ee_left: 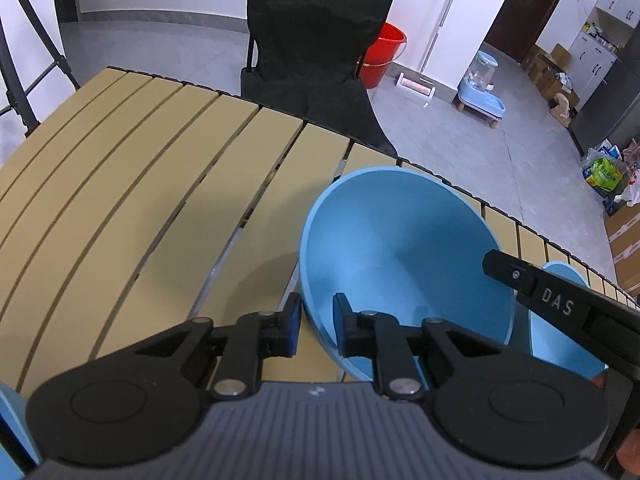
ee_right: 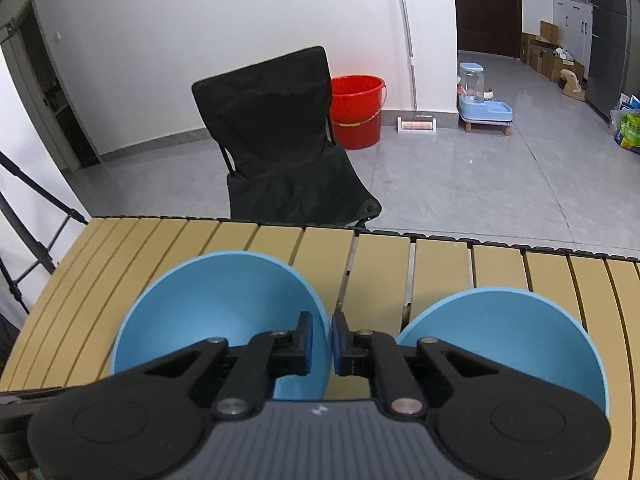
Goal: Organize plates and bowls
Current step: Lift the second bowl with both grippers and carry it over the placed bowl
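Observation:
A blue bowl [ee_left: 404,256] is held tilted above the slatted table [ee_left: 140,184]. My left gripper [ee_left: 317,324] is shut on its left rim, one finger inside and one outside. My right gripper [ee_right: 319,342] is shut on the same bowl's [ee_right: 216,308] right rim; its finger [ee_left: 560,300] shows in the left wrist view reaching in from the right. A second blue bowl [ee_right: 508,344] sits on the table to the right, also partly seen in the left wrist view [ee_left: 560,344].
A black folding chair [ee_right: 280,140] stands just beyond the table's far edge [ee_right: 440,236]. A red bucket [ee_right: 358,110], a mop and a blue pet feeder [ee_right: 480,100] are on the floor further back. A blue object [ee_left: 12,420] shows at the lower left edge.

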The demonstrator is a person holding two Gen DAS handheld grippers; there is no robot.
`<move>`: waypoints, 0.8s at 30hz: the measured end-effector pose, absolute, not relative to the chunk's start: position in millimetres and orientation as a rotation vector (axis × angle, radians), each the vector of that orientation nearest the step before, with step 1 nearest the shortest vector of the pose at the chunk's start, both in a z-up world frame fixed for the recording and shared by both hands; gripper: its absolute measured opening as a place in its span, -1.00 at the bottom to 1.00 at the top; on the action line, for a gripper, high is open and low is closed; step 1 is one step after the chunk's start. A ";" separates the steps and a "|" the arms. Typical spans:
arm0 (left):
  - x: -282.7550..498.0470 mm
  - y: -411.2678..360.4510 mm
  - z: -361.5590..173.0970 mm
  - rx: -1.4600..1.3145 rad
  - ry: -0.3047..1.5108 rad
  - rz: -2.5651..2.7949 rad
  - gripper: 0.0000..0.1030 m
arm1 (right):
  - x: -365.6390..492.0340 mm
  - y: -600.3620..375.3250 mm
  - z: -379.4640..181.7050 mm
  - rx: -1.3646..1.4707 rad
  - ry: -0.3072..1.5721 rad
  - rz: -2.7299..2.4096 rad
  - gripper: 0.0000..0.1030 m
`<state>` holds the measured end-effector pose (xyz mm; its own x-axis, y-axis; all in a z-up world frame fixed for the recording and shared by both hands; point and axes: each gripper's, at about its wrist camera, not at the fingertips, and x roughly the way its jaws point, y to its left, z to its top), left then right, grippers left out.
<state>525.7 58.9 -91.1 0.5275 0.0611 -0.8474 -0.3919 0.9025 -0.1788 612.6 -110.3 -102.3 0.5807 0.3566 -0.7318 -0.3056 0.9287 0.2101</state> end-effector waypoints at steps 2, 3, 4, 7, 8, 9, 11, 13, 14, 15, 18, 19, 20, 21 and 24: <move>522.3 59.5 -88.8 -0.362 0.978 0.277 -0.66 | 607.0 -111.4 -98.5 0.070 0.858 0.391 -0.81; 520.0 59.0 -86.8 -0.358 0.973 0.276 -0.66 | 603.8 -112.1 -96.3 0.073 0.853 0.392 -0.81; 517.5 58.8 -85.0 -0.353 0.970 0.274 -0.66 | 600.8 -113.3 -94.0 0.077 0.847 0.393 -0.81; 510.9 57.3 -79.9 -0.342 0.962 0.268 -0.66 | 591.4 -115.4 -87.4 0.083 0.830 0.390 -0.81; 508.3 56.4 -78.2 -0.336 0.960 0.268 -0.66 | 588.2 -115.7 -85.3 0.083 0.825 0.389 -0.81; 505.5 55.7 -76.2 -0.332 0.958 0.267 -0.66 | 584.1 -116.5 -82.8 0.084 0.819 0.390 -0.81; 500.6 55.5 -72.7 -0.328 0.955 0.264 -0.66 | 577.1 -117.0 -78.8 0.085 0.810 0.391 -0.81; 494.7 56.2 -69.1 -0.328 0.950 0.262 -0.66 | 570.5 -117.3 -74.9 0.088 0.802 0.395 -0.81; 492.2 56.0 -67.6 -0.326 0.947 0.261 -0.66 | 567.6 -117.3 -72.7 0.087 0.798 0.396 -0.81; 489.0 55.8 -65.3 -0.322 0.944 0.261 -0.66 | 563.7 -117.5 -70.1 0.086 0.793 0.397 -0.81; 481.4 55.0 -59.7 -0.314 0.933 0.259 -0.66 | 554.0 -117.8 -63.6 0.083 0.782 0.401 -0.81; 478.6 54.8 -57.6 -0.311 0.930 0.259 -0.66 | 550.7 -117.8 -61.9 0.083 0.779 0.401 -0.81; 475.9 54.8 -56.0 -0.309 0.927 0.258 -0.66 | 547.1 -118.3 -60.0 0.085 0.776 0.404 -0.81; 472.6 55.0 -53.8 -0.308 0.923 0.257 -0.66 | 543.9 -118.6 -58.0 0.086 0.772 0.405 -0.81; 464.8 54.9 -48.6 -0.305 0.914 0.255 -0.66 | 532.1 -119.6 -50.9 0.092 0.758 0.410 -0.81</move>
